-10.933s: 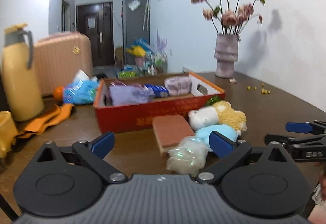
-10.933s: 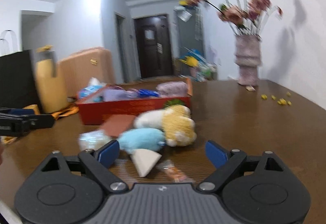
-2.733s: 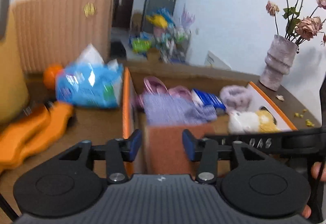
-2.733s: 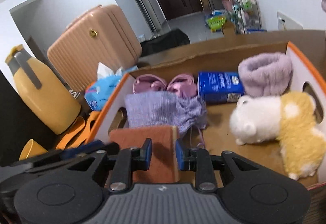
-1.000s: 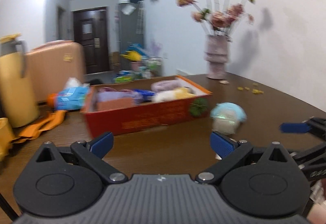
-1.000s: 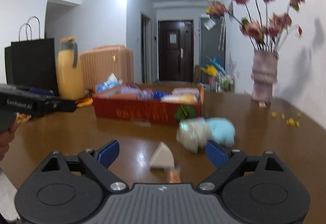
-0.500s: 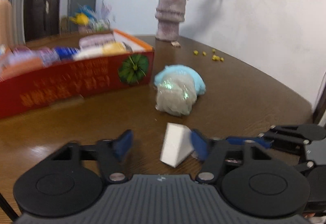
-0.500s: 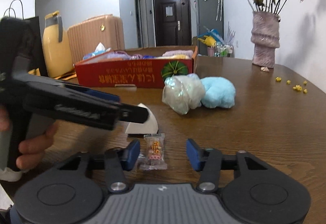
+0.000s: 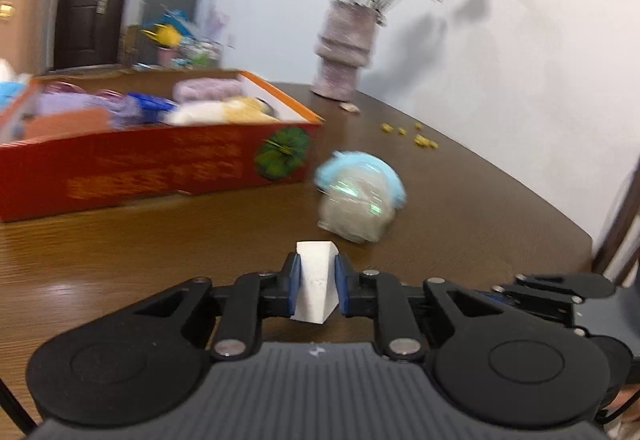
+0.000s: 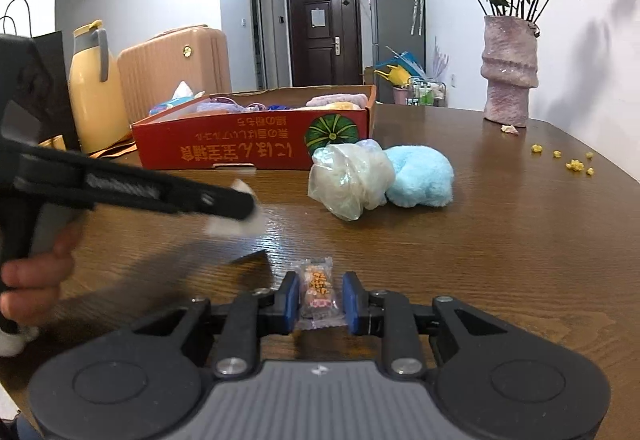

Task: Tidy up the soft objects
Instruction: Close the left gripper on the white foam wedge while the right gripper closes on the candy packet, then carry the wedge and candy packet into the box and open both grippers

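White wedge sponge (image 9: 314, 290) upright between blue pads; wrapped candy (image 10: 319, 290) flat, near; blue plush (image 10: 422, 176) beside bagged bundle (image 10: 350, 176).

- My left gripper (image 9: 316, 286), wide open a second ago, is closing; its blue pads now press both sides of the white wedge sponge (image 9: 315, 282) at lower centre of the left wrist view.
- My right gripper (image 10: 320, 298), also wide a second ago, is closing around the small candy packet (image 10: 318, 290), lower centre of its view; a narrow gap shows at the right pad.
- The brown sponge and the white-and-yellow plush, beside the red box (image 10: 256, 144) at the start, now lie inside it.
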`<state>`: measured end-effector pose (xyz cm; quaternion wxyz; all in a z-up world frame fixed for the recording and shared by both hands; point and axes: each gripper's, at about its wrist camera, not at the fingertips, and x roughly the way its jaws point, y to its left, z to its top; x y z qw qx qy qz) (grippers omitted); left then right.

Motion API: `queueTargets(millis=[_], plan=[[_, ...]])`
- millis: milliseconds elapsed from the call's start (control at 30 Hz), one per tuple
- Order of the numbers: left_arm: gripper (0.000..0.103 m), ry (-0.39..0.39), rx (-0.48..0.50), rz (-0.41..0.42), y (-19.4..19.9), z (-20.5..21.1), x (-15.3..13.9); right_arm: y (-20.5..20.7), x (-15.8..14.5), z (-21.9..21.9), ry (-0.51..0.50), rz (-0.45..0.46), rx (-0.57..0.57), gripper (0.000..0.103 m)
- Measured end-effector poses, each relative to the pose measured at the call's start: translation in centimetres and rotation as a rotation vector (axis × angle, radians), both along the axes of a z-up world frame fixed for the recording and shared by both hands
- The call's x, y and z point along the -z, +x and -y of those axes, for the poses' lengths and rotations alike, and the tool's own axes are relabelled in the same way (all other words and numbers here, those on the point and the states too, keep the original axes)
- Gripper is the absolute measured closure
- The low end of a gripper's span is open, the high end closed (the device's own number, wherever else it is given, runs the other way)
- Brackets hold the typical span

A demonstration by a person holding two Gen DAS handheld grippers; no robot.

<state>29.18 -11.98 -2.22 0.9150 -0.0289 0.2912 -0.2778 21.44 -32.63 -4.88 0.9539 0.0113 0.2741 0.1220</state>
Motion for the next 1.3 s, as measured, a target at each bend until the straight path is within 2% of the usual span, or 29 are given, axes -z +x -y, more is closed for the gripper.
queueTargets(millis=[233, 467, 600, 767, 867, 933, 1100, 1133, 1200, 1233, 1267, 1300], plan=[[0.084, -0.016, -0.168, 0.064, -2.8, -6.3, -2.8, -1.5, -2.2, -1.8, 0.016, 0.066, -0.039, 0.08], [0.084, -0.047, -0.236, 0.1, -3.0, -9.7, -4.4, 0.5, -5.3, -4.1, 0.074, 0.13, -0.083, 0.08], [0.084, -0.048, -0.244, 0.135, 0.0, -9.4, -6.8, 4.7, -7.8, -4.3, 0.103, 0.164, -0.067, 0.08], [0.084, -0.058, -0.257, 0.12, 7.2, -8.4, -8.6, 13.0, -9.9, -4.6, 0.174, 0.111, -0.042, 0.08], [0.084, -0.055, -0.283, 0.037, 12.2, -8.0, -7.9, 17.7, -9.7, -5.0, 0.181, 0.056, -0.016, 0.08], [0.084, -0.044, -0.291, -0.012, 14.8, -7.5, -6.9, 20.1, -8.9, -5.6, 0.143, 0.024, -0.005, 0.08], [0.082, 0.008, -0.265, -0.041, 17.6, -6.3, -4.2, 24.0, -6.6, -6.8, 0.085, -0.023, 0.005, 0.08], [0.081, 0.016, -0.265, -0.048, 17.7, -6.2, -3.7, 24.5, -6.1, -6.9, 0.08, -0.032, 0.011, 0.08], [0.072, 0.028, -0.258, -0.049, 18.0, -6.3, -3.1, 25.0, -5.4, -7.0, 0.075, -0.053, 0.028, 0.079], [0.061, 0.035, -0.259, -0.043, 17.9, -6.4, -2.9, 25.1, -5.1, -7.1, 0.074, -0.054, 0.035, 0.077], [0.056, 0.037, -0.256, -0.028, 17.7, -6.6, -2.8, 25.1, -5.0, -7.1, 0.079, -0.053, 0.031, 0.071], [0.055, 0.039, -0.254, -0.015, 17.6, -6.6, -2.9, 25.1, -5.0, -6.9, 0.093, -0.046, 0.024, 0.07]])
